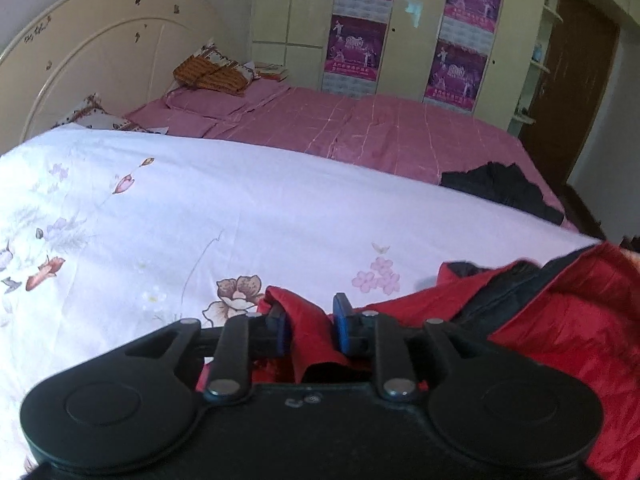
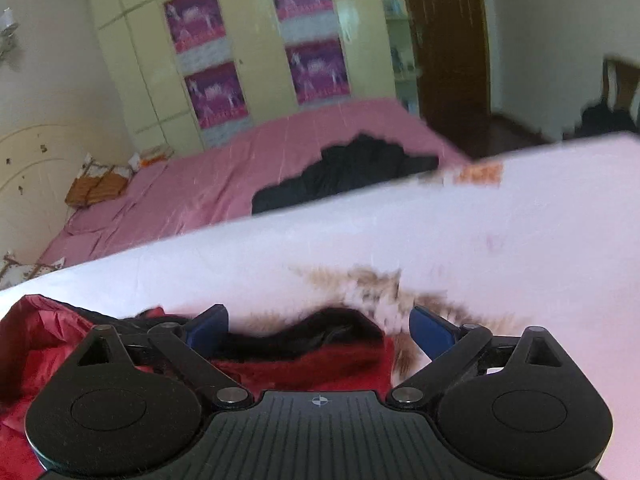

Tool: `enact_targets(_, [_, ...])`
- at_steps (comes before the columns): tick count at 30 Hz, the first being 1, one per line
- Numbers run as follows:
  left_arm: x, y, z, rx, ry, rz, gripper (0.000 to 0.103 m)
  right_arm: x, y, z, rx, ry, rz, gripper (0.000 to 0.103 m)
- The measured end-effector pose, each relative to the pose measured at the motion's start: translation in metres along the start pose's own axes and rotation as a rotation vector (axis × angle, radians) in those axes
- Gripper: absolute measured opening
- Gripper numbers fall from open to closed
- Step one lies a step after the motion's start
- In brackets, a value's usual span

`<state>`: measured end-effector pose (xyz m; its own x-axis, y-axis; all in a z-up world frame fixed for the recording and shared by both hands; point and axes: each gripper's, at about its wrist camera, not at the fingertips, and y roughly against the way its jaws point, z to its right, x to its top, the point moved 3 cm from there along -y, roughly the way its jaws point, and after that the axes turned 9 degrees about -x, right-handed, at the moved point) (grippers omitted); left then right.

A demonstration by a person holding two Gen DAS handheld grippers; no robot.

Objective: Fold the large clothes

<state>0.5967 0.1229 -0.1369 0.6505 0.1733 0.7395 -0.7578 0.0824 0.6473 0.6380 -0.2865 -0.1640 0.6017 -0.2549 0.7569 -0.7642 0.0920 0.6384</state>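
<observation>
A red padded jacket [image 1: 560, 320] with a dark lining lies on a white floral sheet [image 1: 200, 220] at the near edge of the bed. My left gripper [image 1: 310, 326] is nearly closed, its blue pads pinching a fold of the red fabric [image 1: 308, 332]. In the right wrist view the jacket [image 2: 312, 364] shows its dark fur trim [image 2: 320, 328] between the wide-spread jaws of my right gripper [image 2: 320, 330], which is open and hovers over it. The view is blurred.
A pink checked bedspread [image 1: 380, 132] covers the far side of the bed. A black garment [image 1: 504, 188] lies on it, also in the right wrist view [image 2: 352, 172]. Pillows and an orange blanket [image 1: 208, 74] sit by the headboard [image 1: 80, 60]. A wardrobe with posters [image 1: 360, 40] stands behind.
</observation>
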Motion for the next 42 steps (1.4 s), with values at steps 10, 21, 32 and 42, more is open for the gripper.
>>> enact_targets(10, [0.011,0.04,0.001,0.005,-0.018,0.223,0.099,0.01,0.034,-0.014,-0.008,0.071,0.128,0.095])
enact_targets(21, [-0.022,-0.005,0.048,0.079,-0.303,0.051,0.07,-0.037,0.02,-0.072,0.016,0.261,0.014,0.062])
enact_targets(32, [-0.037,-0.038,0.021,0.159,-0.23,-0.014,0.076,-0.062,-0.053,-0.041,-0.15,0.258,-0.071,0.059])
enact_targets(42, [-0.024,0.032,0.03,0.076,-0.248,0.054,0.073,-0.036,0.026,-0.049,0.005,0.287,-0.011,0.045])
